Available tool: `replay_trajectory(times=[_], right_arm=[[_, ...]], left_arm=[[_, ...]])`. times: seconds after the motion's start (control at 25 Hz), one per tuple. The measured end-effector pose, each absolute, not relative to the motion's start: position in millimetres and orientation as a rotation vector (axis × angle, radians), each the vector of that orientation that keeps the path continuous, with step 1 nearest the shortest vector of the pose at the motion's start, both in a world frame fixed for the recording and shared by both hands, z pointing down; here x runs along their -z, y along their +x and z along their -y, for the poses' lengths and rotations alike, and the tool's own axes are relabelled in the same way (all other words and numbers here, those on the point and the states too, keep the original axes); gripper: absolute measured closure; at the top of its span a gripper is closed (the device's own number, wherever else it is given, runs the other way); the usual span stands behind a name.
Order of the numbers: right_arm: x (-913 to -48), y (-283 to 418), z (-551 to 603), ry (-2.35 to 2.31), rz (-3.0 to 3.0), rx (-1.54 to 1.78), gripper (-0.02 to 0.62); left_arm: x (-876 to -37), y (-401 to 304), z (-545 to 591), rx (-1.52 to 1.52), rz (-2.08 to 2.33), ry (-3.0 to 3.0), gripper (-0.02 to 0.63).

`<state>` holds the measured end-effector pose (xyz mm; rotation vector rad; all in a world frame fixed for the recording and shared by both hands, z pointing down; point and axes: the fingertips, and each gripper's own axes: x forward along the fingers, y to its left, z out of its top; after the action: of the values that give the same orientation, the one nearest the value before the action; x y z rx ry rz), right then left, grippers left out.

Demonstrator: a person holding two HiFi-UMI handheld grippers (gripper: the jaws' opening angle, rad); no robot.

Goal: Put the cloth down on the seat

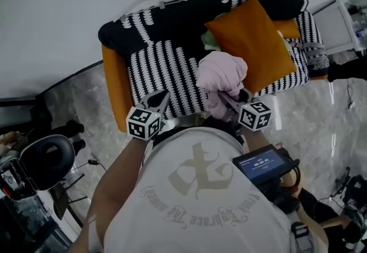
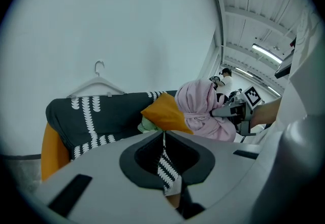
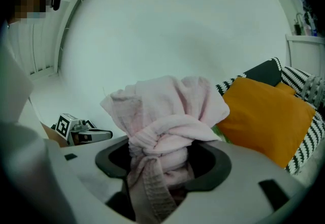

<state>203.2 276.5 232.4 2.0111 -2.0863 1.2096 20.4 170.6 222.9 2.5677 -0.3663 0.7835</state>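
Pink terry cloth (image 1: 221,74), twisted into a knotted wad, sits at the centre of the head view, over the front part of the orange seat with a black-and-white patterned cover (image 1: 163,62). The left gripper view shows it lifted off that seat. The right gripper (image 1: 229,98) has its 2 jaws clamped on the wad's lower part, the loose folds standing up above them. Just right of the cloth leans a square orange cushion (image 1: 255,45); whether the 2 touch cannot be told. A pale green fabric scrap (image 1: 209,39) peeks from behind the cushion's left edge. Lower left of the cloth, the left gripper (image 1: 162,98) hangs over the patterned cover with its jaws together and nothing between them. A white wire hanger (image 1: 152,2) rests on the backrest at the upper left, and grey marble floor (image 1: 86,102) lies at the left.
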Motion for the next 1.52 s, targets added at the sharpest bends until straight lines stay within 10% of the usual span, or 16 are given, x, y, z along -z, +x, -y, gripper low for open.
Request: replay_trajectory(times=[1.52], right_arm=[[-379,139,-115,1.267,2.022,-1.190,0.302]], left_arm=[[-264,-62,-104,-0.769,0.853,2.312,0.581]])
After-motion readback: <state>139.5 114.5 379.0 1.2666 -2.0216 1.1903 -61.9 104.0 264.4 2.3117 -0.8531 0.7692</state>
